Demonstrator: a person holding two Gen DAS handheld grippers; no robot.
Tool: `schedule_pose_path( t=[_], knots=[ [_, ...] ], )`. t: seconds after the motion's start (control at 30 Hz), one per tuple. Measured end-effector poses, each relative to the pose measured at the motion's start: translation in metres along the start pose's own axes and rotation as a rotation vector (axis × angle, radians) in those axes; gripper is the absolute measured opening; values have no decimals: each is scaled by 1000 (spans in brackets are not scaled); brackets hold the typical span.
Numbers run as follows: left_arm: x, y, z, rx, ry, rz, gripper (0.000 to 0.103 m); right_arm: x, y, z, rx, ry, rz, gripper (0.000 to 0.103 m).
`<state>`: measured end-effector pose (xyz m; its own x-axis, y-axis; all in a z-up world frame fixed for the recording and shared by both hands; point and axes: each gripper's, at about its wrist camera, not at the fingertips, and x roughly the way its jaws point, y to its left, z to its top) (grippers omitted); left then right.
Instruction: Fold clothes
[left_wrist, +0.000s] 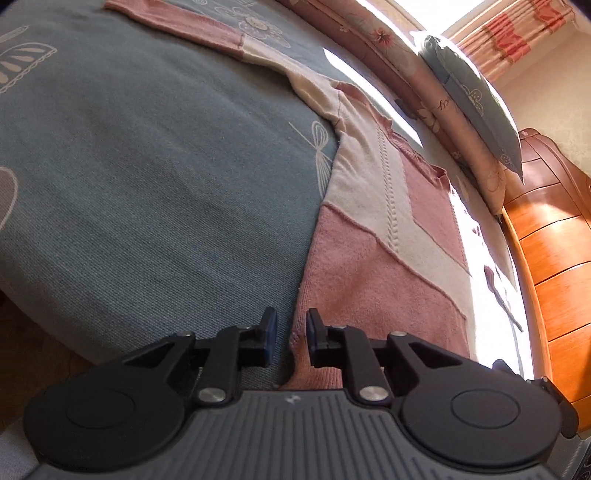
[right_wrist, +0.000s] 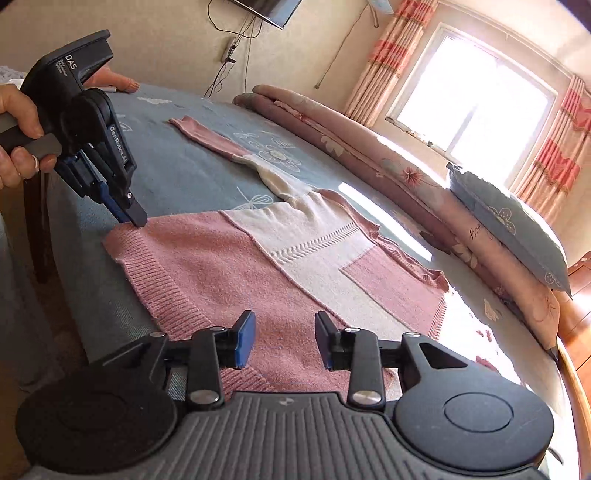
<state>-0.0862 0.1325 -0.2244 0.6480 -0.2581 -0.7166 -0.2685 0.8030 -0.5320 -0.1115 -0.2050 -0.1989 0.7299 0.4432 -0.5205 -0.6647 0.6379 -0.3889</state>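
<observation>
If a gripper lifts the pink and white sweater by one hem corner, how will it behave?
The sweater is probably floppy: it lies flat, following the bed cover. Lifted at one corner, the rest would likely hang and drag. Its ribbed knit hem looks soft and grippy, so slipping seems unlikely.

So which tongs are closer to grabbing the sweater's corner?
Probably left. The left tongs sit right at the pink sweater hem corner, while the right tongs hover open above the hem's middle.

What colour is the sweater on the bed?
Pink and cream knitted sweater, in patchwork blocks; clearest in the right wrist view.
</observation>
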Motion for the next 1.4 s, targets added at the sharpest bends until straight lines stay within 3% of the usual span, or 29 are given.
schedule_pose_path(
  t=[0.1,0.17,0.23,0.37,0.47,0.63,0.8,0.93,1.13,1.27,1.4],
  knots=[
    [-2,-33,6,142,-52,-12,59,17,-26,-4,135,41,17,48],
    [10,-61,11,226,-88,-35,65,36,-45,-3,246,53,37,51],
    [22,-89,15,309,-125,-53,70,64,-62,3,341,59,41,60],
    [57,-113,2,443,-187,28,70,112,-72,-1,402,143,62,63],
    [69,-99,-15,449,-156,48,70,100,-65,-20,391,122,60,66],
    [47,-84,-51,473,-168,31,87,48,-56,-57,411,114,67,78],
    [29,-92,-67,556,-147,67,88,23,-44,-79,391,24,47,86],
    [21,-94,-40,465,-151,20,88,21,-42,-86,431,-48,34,87],
    [34,-87,1,190,-28,-82,88,22,-52,-87,439,-65,47,87],
    [47,-80,-13,121,33,-23,88,17,-56,-86,448,-61,39,88],
    [35,-75,-32,119,10,8,88,8,-68,-89,506,-68,51,89]
  ],
)
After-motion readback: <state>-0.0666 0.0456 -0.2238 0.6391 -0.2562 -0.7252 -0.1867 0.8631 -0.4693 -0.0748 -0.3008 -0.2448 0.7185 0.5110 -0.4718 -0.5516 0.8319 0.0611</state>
